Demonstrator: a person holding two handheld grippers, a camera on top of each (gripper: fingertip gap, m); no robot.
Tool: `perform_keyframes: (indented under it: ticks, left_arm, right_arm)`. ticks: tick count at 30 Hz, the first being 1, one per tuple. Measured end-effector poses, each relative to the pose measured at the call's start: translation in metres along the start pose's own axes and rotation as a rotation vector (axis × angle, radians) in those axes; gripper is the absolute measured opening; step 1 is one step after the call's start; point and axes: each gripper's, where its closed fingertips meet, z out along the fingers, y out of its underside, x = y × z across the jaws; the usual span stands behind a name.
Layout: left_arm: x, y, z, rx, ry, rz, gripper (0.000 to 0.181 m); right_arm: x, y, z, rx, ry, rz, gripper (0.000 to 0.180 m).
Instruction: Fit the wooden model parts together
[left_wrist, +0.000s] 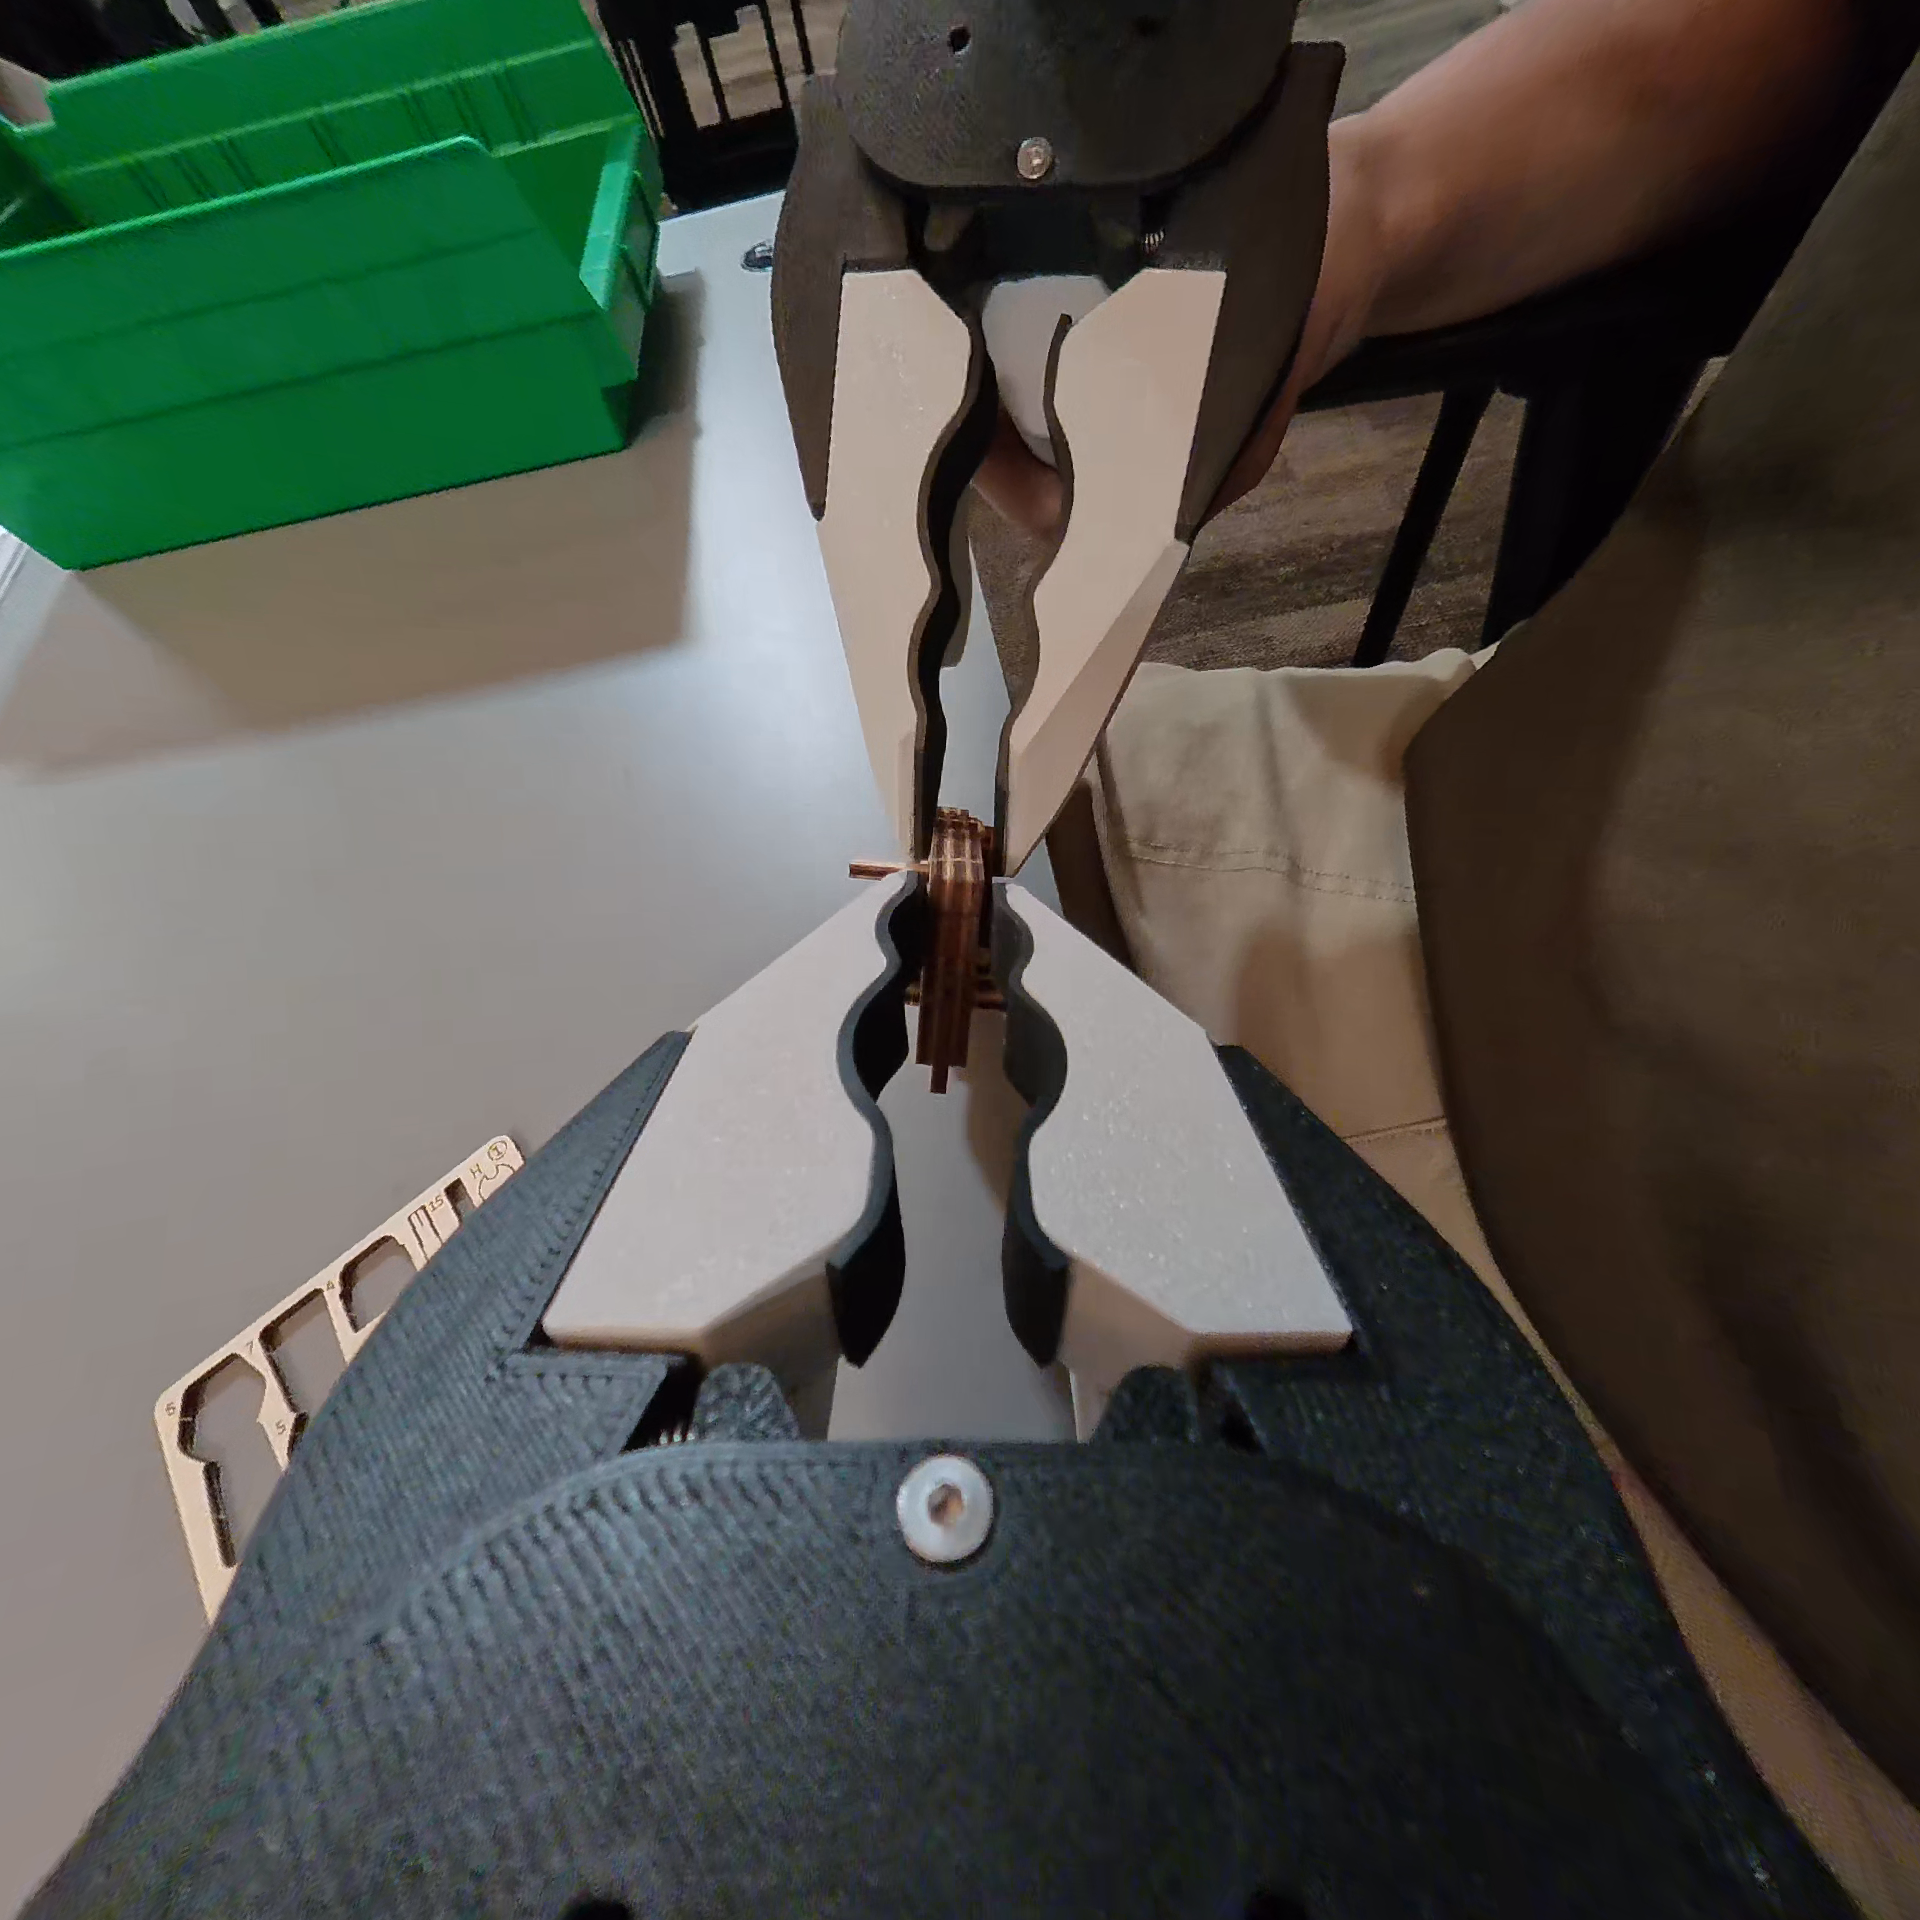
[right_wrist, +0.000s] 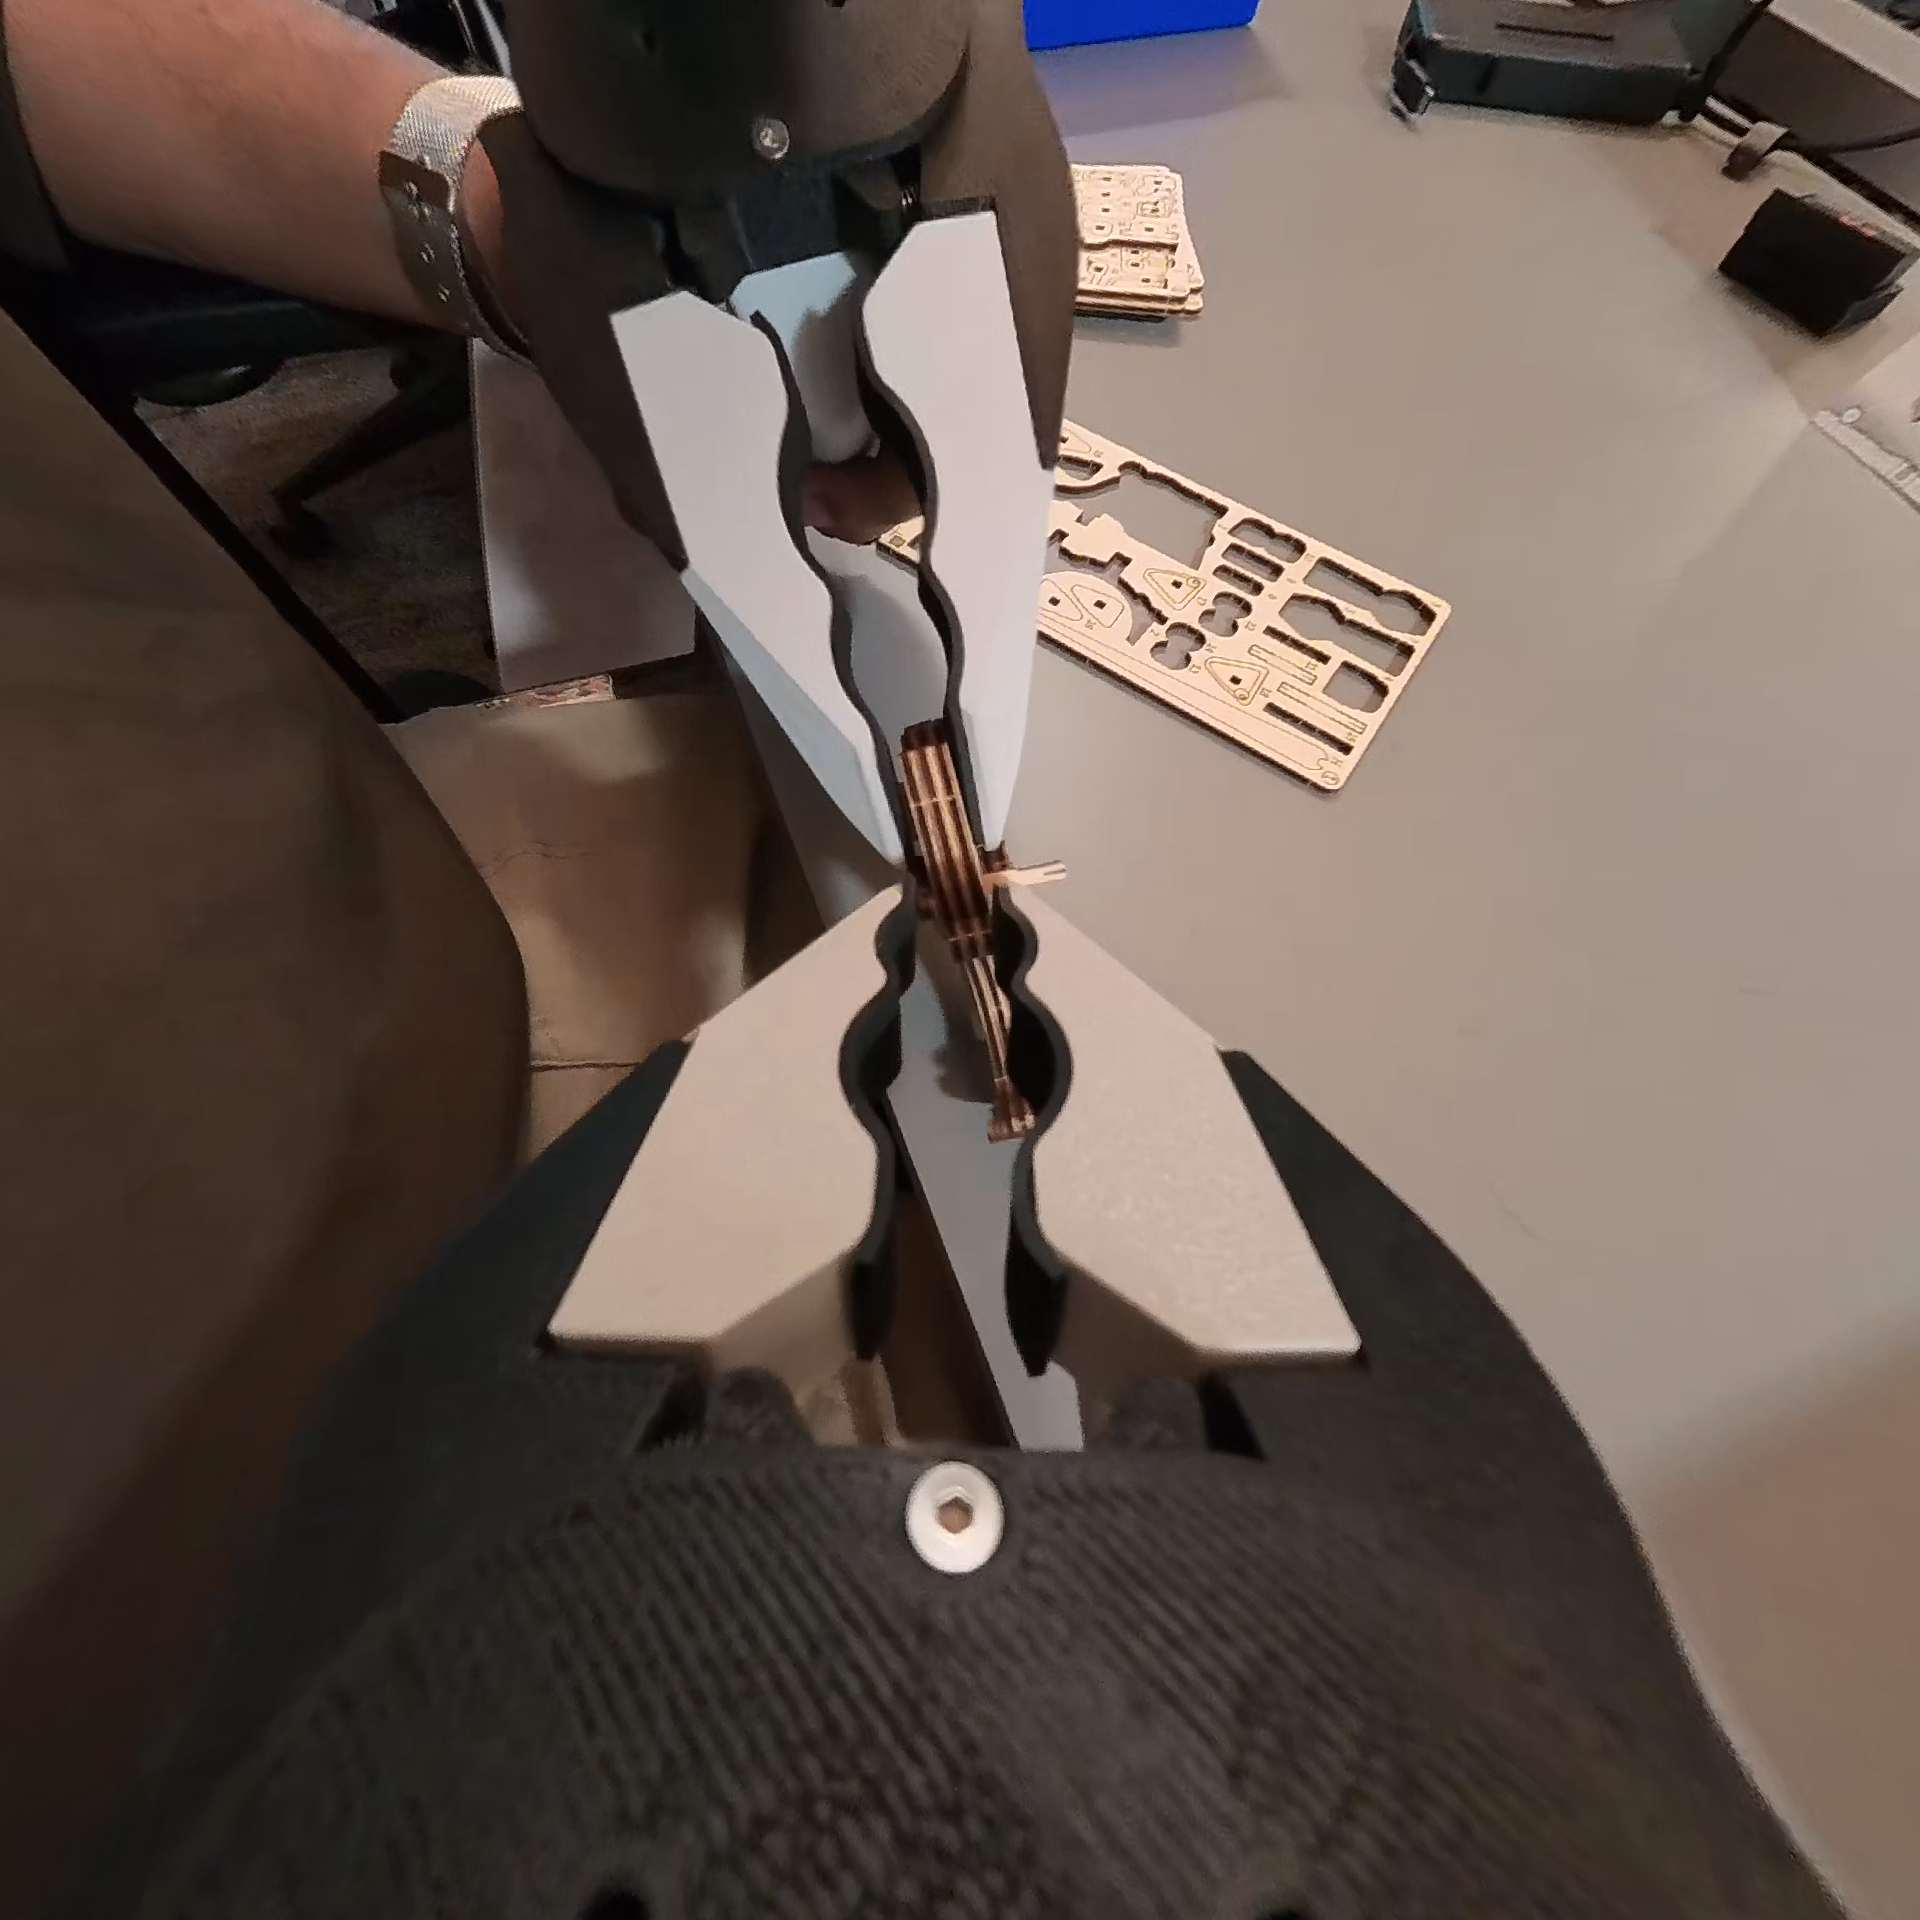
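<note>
On the left, the left tool (left_wrist: 951, 894) is clamped on a layered wooden assembly (left_wrist: 951, 935), steadying it above the counter (left_wrist: 416, 935) edge. Opposite, the right tool (right_wrist: 951, 904) grips the same stack tip to tip, apparently pressing it together; a thin peg (right_wrist: 1034, 873) juts sideways.

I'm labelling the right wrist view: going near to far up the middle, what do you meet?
Right gripper → wooden model clamped between both grippers → left gripper → cut-out wooden sheet on the table → stack of wooden sheets.
</note>
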Motion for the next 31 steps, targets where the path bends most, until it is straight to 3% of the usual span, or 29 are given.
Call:
perform_keyframes:
  ticks: [6,17,31]
  left_arm:
    - [-0.001,-0.002,-0.001,0.011,-0.004,0.008,0.009]
    - [0.003,-0.003,-0.002,0.045,0.055,-0.040,0.008]
    - [0.013,-0.002,-0.001,0.043,0.100,-0.002,0.008]
  right_arm:
    - [0.000,-0.002,-0.001,0.006,0.015,-0.040,0.012]
    - [0.006,-0.001,0.000,0.013,0.065,-0.085,0.044]
    - [-0.006,0.002,-0.001,0.007,-0.038,-0.073,0.035]
